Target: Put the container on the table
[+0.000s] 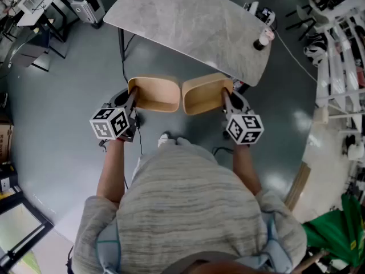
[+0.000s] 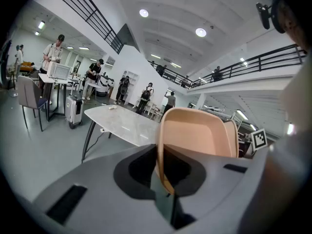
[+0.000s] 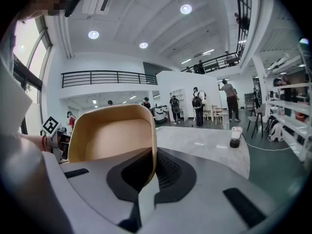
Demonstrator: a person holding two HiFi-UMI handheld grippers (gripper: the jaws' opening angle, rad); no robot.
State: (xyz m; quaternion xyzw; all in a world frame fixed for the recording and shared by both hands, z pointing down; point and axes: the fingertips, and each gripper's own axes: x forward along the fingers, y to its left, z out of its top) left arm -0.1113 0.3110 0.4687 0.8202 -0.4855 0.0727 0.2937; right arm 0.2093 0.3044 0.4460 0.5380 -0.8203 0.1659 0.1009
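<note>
short of the table's (image 1: 188,21) near edge, over grey floor (image 1: 57,96), two tan containers hang side by side. the left gripper (image 1: 132,97) is clamped on the left container's (image 1: 154,94) rim, and the right gripper (image 1: 226,99) on the right container's (image 1: 202,94). a bottle (image 1: 262,40) stands at the table's right end. the table's legs are mostly hidden. both containers are smooth, round-cornered and deep-walled.

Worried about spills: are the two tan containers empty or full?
Empty. The head view looks into the left container and right container: bare tan insides, nothing in them.
</note>
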